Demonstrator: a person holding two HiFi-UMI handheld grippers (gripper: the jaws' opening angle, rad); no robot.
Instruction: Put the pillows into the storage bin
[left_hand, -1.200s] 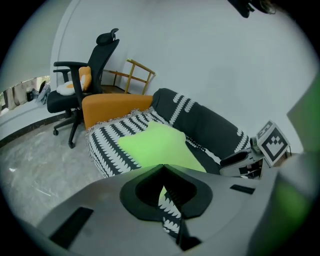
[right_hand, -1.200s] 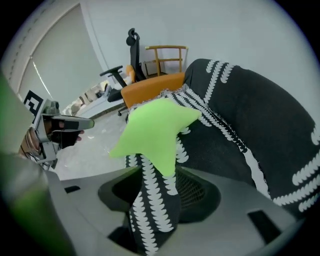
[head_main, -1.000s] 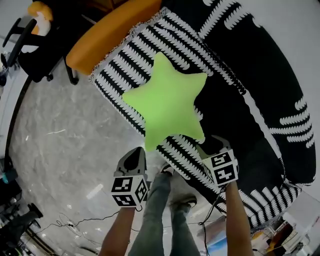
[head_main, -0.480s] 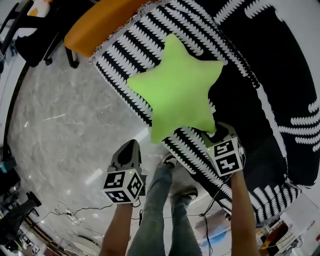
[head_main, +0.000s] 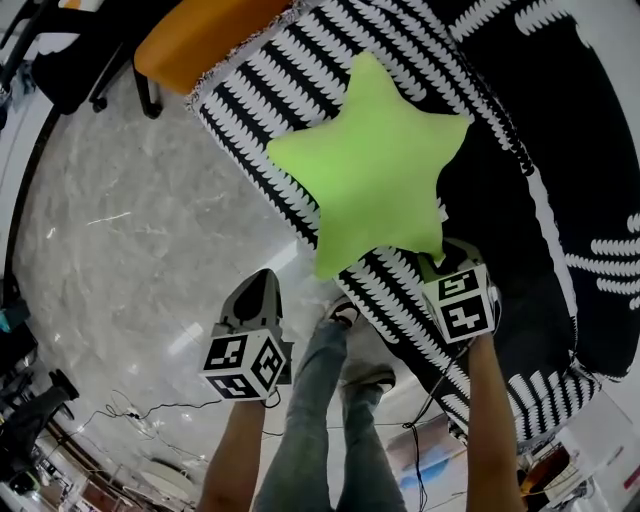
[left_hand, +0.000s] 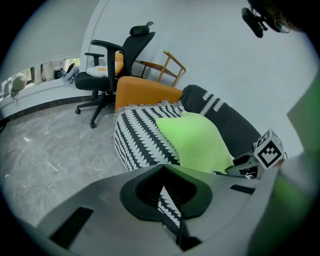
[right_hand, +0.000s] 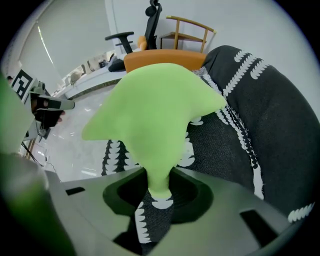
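Observation:
A lime-green star pillow (head_main: 375, 165) hangs over a big black-and-white patterned fabric piece (head_main: 260, 90); I cannot tell whether that piece is the bin. My right gripper (head_main: 433, 263) is shut on the star's lower point, and the right gripper view shows that tip (right_hand: 159, 185) pinched between the jaws. The pillow (left_hand: 200, 140) also appears in the left gripper view, right of centre. My left gripper (head_main: 260, 292) hangs lower left over the marble floor, apart from the pillow. Its jaws stand together with only a thin slit and nothing between them (left_hand: 165, 192).
An orange seat (head_main: 200, 35) adjoins the patterned piece at the top left. A black office chair (left_hand: 117, 60) and a wooden chair (left_hand: 170, 65) stand behind it. The person's legs (head_main: 320, 420) are below, between the grippers. Cables (head_main: 140, 412) lie on the grey marble floor (head_main: 120, 230).
The star pillow and my right gripper have shifted right and slightly up over the patterned fabric. My left gripper has stayed nearly in place, still empty.

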